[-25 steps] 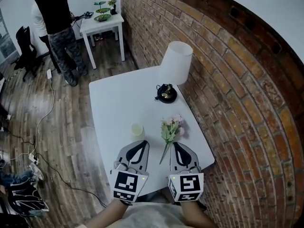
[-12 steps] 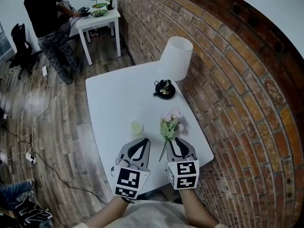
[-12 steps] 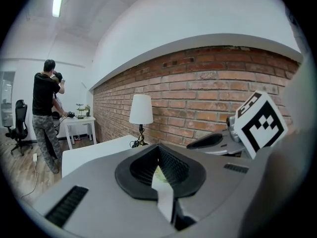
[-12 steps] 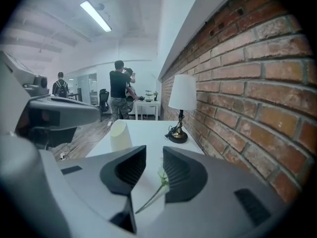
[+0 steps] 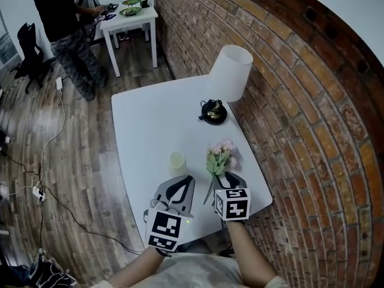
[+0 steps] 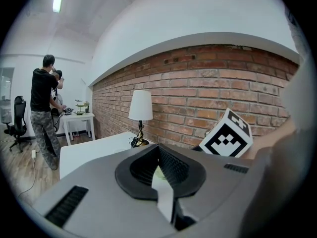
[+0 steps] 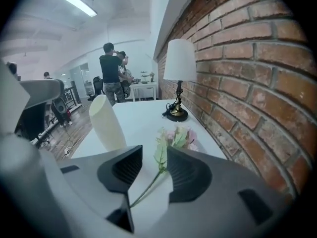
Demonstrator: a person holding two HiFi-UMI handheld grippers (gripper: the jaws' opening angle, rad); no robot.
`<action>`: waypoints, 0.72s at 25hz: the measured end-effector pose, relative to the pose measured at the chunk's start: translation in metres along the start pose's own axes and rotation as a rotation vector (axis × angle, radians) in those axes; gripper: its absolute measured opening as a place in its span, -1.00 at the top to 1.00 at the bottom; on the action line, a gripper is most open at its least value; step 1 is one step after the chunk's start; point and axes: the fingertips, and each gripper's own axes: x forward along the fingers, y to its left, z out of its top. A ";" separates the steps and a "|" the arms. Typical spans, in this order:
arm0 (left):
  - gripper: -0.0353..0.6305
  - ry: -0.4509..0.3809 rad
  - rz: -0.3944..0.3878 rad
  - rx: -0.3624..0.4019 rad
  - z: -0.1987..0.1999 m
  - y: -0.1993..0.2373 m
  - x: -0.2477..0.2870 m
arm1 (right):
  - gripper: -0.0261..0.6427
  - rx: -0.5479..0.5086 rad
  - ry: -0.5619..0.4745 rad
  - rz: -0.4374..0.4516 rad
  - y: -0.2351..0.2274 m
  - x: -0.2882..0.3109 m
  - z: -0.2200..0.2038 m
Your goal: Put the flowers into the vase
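Note:
A small bunch of pink flowers (image 5: 219, 155) with green leaves lies on the white table (image 5: 150, 125), its stem pointing towards me. The pale, cream vase (image 5: 177, 159) stands upright just left of it. My right gripper (image 5: 224, 176) is low over the stem end. In the right gripper view its jaws have just been opening; my right gripper (image 7: 154, 153) now stands open with the thin stem (image 7: 148, 182) between the pads, which do not press on it. The vase (image 7: 106, 123) is to its left there. My left gripper (image 5: 182, 181) hovers near the vase, jaws together and empty.
A lamp with a white shade (image 5: 230, 72) and a dark base (image 5: 213, 113) stands at the table's far side by the brick wall (image 5: 288, 101). People (image 5: 66, 29) stand at a small white table (image 5: 129, 18) farther off. Cables (image 5: 48, 161) lie on the wood floor.
My right gripper has sunk towards the table and tilted down over the stem, and its jaws have opened from shut. The left gripper has barely moved.

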 end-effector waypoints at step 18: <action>0.87 0.072 -0.024 -0.013 -0.029 -0.005 0.030 | 0.35 0.062 0.188 -0.009 -0.020 0.058 -0.024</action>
